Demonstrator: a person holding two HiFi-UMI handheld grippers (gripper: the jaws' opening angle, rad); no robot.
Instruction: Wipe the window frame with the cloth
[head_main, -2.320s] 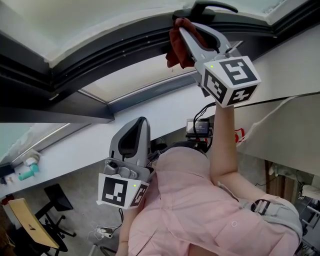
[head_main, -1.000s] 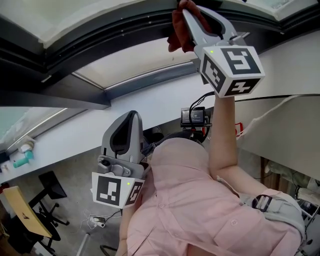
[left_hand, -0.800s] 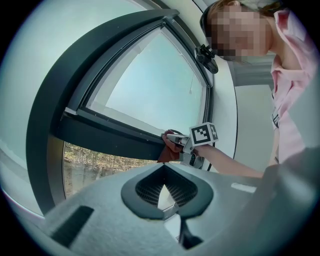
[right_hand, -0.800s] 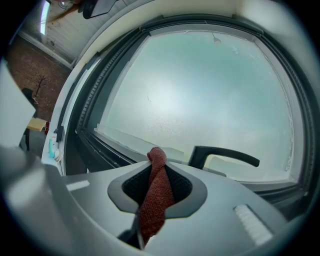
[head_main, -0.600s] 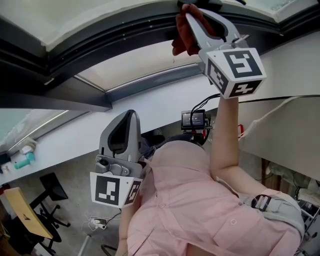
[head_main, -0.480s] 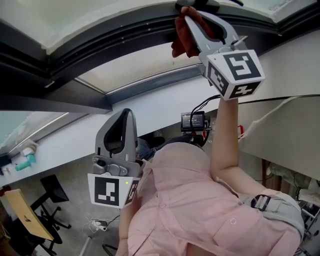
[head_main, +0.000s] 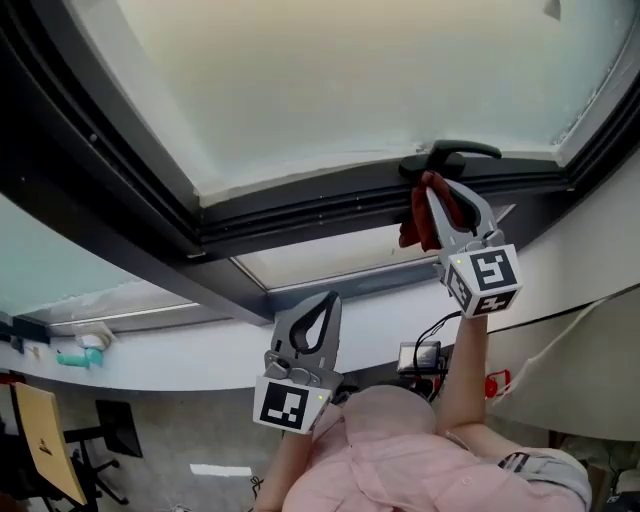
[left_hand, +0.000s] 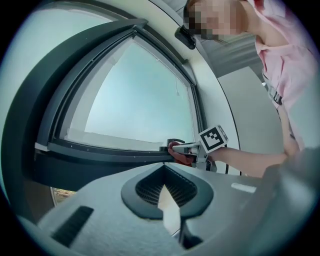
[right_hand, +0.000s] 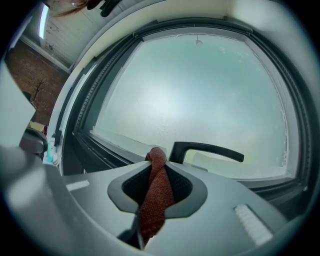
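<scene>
The dark window frame (head_main: 300, 205) runs below a frosted pane, with a black handle (head_main: 450, 153) on its lower bar. My right gripper (head_main: 432, 190) is raised to that bar just under the handle and is shut on a red-brown cloth (head_main: 418, 218), which presses against the frame. In the right gripper view the cloth (right_hand: 154, 195) hangs twisted between the jaws, with the handle (right_hand: 207, 148) right behind it. My left gripper (head_main: 322, 300) is lower, away from the frame, shut with nothing in it. From the left gripper view I see the cloth (left_hand: 180, 152) at the frame (left_hand: 100, 150).
A white wall ledge (head_main: 180, 350) runs below the window, with a teal bottle (head_main: 75, 356) at its left end. Below are a black chair (head_main: 112, 432), a yellow board (head_main: 40, 430) and a small black device (head_main: 418, 356). The person's pink shirt (head_main: 400, 465) fills the bottom.
The head view has swung upward, so much more of the pane shows. The right gripper still holds the cloth against the frame by the handle. The left gripper stays shut and low.
</scene>
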